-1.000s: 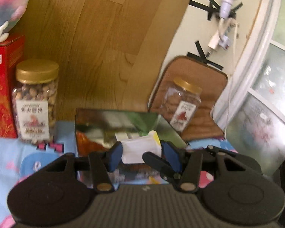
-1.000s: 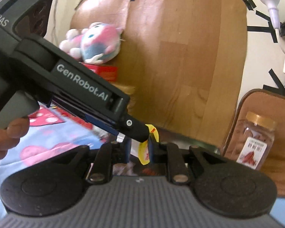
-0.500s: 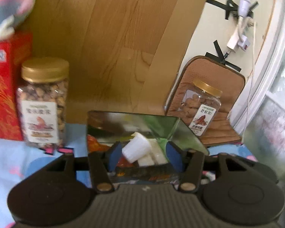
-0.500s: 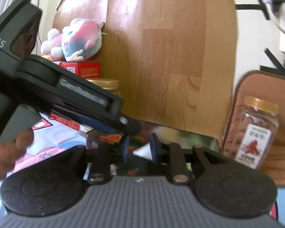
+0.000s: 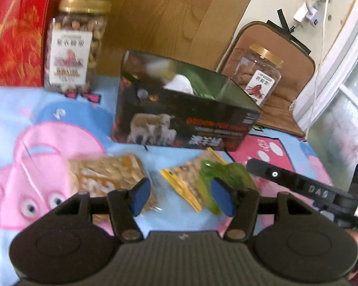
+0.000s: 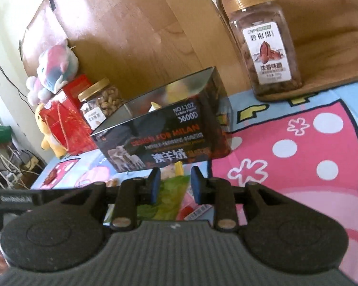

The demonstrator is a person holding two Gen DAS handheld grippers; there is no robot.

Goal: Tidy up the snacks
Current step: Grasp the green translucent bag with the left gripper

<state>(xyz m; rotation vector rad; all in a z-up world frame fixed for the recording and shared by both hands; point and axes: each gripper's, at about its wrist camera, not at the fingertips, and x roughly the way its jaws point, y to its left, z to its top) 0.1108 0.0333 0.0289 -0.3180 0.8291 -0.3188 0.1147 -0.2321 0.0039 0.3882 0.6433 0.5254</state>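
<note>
— What do we have around us?
— Both our left gripper (image 5: 180, 196) and right gripper (image 6: 174, 187) gape wide, empty, above the green-and-yellow snack packets (image 5: 210, 181) lying before the open black cardboard box (image 5: 183, 116).
— And the surface?
— A pink-and-blue cartoon cloth (image 6: 298, 143); gold-lidded clear nut jars (image 5: 71, 45) stand behind.

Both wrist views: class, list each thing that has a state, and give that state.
Left gripper: open, empty.
Right gripper: open, empty.
Black box: open-topped, snacks inside.
Peanut jar: lid on, upright.
Pecan jar: lid on, upright.
Green packet: lying outside box.
</note>
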